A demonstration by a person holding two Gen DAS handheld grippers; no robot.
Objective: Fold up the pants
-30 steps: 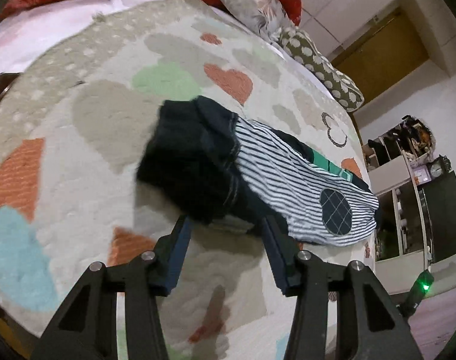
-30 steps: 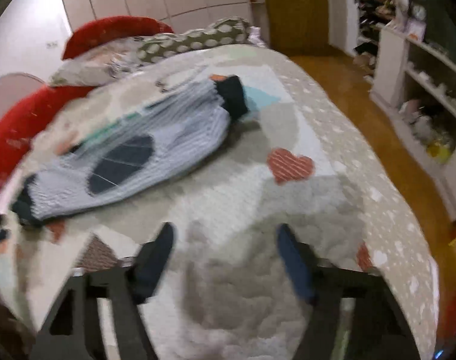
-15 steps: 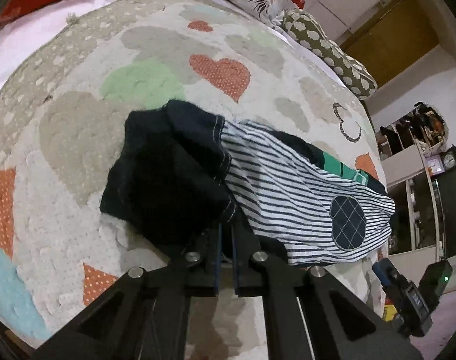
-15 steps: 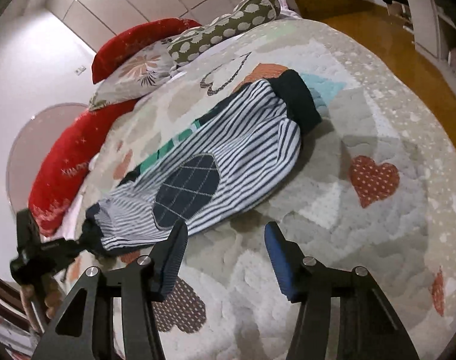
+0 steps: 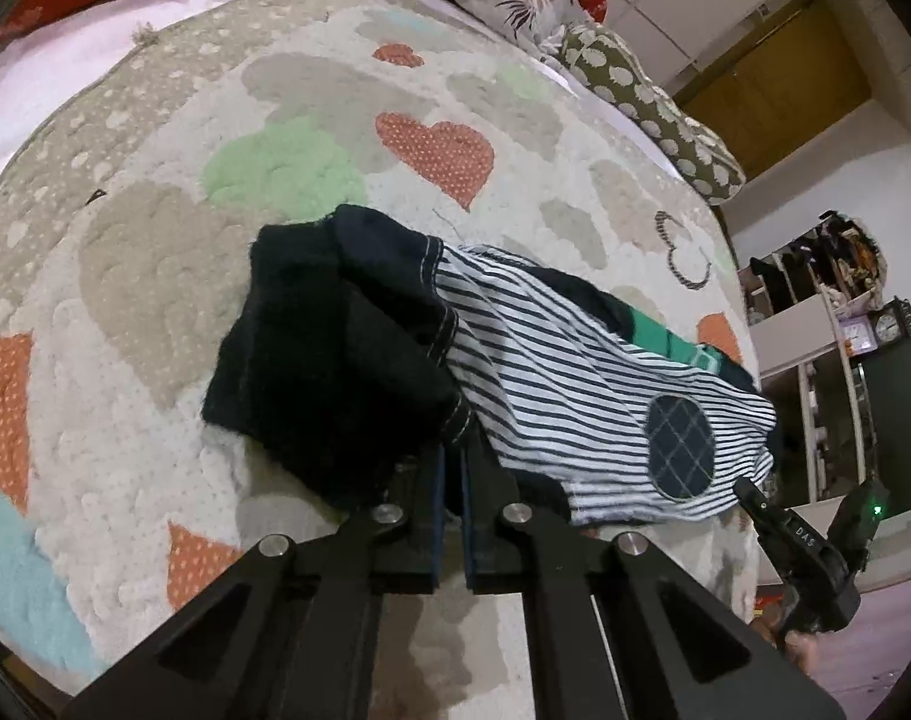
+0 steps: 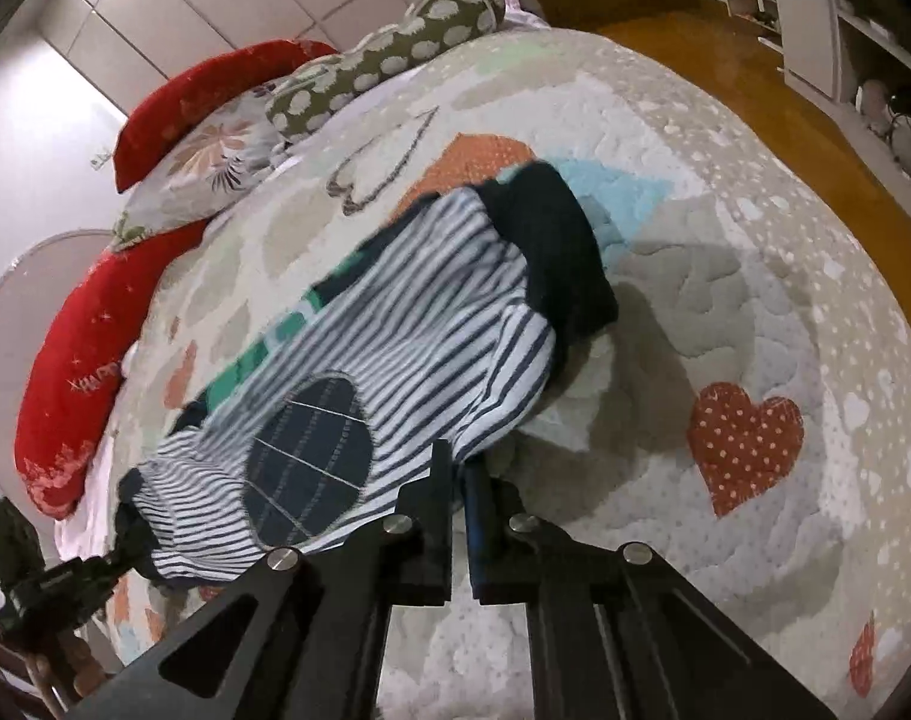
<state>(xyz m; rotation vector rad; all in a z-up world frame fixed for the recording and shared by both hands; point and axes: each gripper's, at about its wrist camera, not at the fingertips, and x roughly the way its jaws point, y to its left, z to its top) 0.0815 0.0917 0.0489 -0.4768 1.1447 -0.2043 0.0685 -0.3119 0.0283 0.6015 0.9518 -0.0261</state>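
Stretching lengthwise between them, the striped pants [image 5: 581,396] have their dark end pinched by the left gripper [image 5: 450,468] and near edge by the right gripper [image 6: 458,468].

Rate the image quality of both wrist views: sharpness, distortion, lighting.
Left wrist view: sharp, strong fisheye bending of the bedspread, dim warm light, pants crisp. Right wrist view: the pants' stripes smeared by motion blur, same curvature, shadow beside the dark waistband.
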